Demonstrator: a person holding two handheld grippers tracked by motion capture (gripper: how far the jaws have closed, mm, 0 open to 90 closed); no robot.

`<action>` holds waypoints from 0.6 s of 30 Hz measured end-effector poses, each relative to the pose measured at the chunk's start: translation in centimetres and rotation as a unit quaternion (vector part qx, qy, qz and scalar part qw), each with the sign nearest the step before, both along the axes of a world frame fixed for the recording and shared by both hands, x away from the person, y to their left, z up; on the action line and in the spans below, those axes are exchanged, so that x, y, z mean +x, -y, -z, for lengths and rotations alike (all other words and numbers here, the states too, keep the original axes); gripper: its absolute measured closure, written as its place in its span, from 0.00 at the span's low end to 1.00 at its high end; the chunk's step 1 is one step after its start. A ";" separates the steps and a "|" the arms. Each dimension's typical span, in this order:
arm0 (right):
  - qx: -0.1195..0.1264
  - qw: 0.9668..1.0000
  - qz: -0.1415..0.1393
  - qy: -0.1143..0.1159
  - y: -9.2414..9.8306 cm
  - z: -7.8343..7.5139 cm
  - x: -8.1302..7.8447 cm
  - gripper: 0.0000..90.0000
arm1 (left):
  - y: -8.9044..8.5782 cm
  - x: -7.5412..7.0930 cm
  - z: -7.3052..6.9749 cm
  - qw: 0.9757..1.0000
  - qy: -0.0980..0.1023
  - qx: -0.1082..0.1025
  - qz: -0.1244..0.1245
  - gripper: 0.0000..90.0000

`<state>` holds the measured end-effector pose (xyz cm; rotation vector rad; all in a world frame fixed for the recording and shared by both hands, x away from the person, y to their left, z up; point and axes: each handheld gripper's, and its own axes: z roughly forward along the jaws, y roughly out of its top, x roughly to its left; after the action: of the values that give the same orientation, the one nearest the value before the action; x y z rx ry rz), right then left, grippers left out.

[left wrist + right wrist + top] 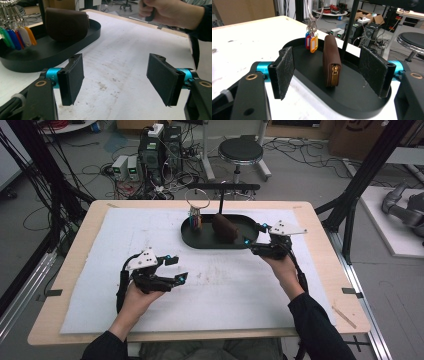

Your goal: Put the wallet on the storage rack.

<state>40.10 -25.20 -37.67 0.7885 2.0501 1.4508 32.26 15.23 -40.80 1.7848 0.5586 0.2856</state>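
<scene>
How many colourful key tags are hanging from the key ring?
5 in the left gripper view: green key tag, blue key tag, red key tag, white key tag, orange key tag, side by side above the black tray; more may hide behind.

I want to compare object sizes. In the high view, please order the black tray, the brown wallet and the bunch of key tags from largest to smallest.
1. black tray
2. brown wallet
3. bunch of key tags, clearly the smallest; all three sit at a similar distance.

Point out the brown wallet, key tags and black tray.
brown wallet (331, 62), right gripper view, zipper edge.
key tags (313, 43), right gripper view, orange tag.
black tray (352, 105), right gripper view, bare floor.
</scene>
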 end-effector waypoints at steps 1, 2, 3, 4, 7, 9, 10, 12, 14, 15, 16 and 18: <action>0.000 1.000 -0.001 -0.001 0.3 -0.1 -0.3 0.33 | -0.1 0.0 0.0 1.000 -0.001 0.000 -0.001 0.33; -0.001 1.000 -0.002 0.001 0.6 -0.2 -0.6 0.33 | -0.2 0.1 0.1 1.000 0.000 0.001 -0.003 0.33; -0.003 1.000 -0.003 0.003 0.9 -0.3 -1.0 0.33 | -0.3 0.1 0.1 1.000 0.000 0.000 -0.005 0.33; -0.003 1.000 -0.004 0.005 1.3 -0.4 -1.3 0.33 | -0.4 0.2 0.1 1.000 0.000 0.001 -0.007 0.33; 0.000 1.000 -0.002 0.007 2.4 -0.3 -2.3 0.33 | -0.7 0.3 0.2 1.000 0.002 0.007 -0.012 0.33; -0.001 1.000 -0.001 0.010 3.1 -0.2 -2.8 0.33 | -1.0 0.3 0.2 1.000 -0.001 0.004 -0.016 0.33; 0.000 1.000 0.000 0.007 3.5 -0.1 -3.1 0.33 | -1.1 0.4 0.2 1.000 -0.001 0.004 -0.018 0.33; 0.000 1.000 0.000 0.009 4.2 0.2 -3.6 0.33 | -1.3 0.4 0.3 1.000 0.000 0.004 -0.025 0.33; 0.000 1.000 0.004 0.011 4.8 0.4 -4.1 0.33 | -1.6 0.4 0.2 1.000 0.000 0.005 -0.029 0.33; 0.003 1.000 0.006 0.014 5.2 0.4 -4.4 0.33 | -1.7 0.5 0.2 0.999 0.001 0.006 -0.031 0.33; 0.006 1.000 0.010 0.019 5.6 0.5 -4.8 0.33 | -1.8 0.5 0.2 0.999 0.001 0.004 -0.033 0.33; 0.007 1.000 0.017 0.023 6.3 0.6 -5.3 0.33 | -1.9 0.5 0.2 0.999 0.003 0.004 -0.038 0.33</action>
<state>34.77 -31.46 -38.29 0.7840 1.9841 1.4532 32.80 17.10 -41.00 1.7734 0.6227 0.3452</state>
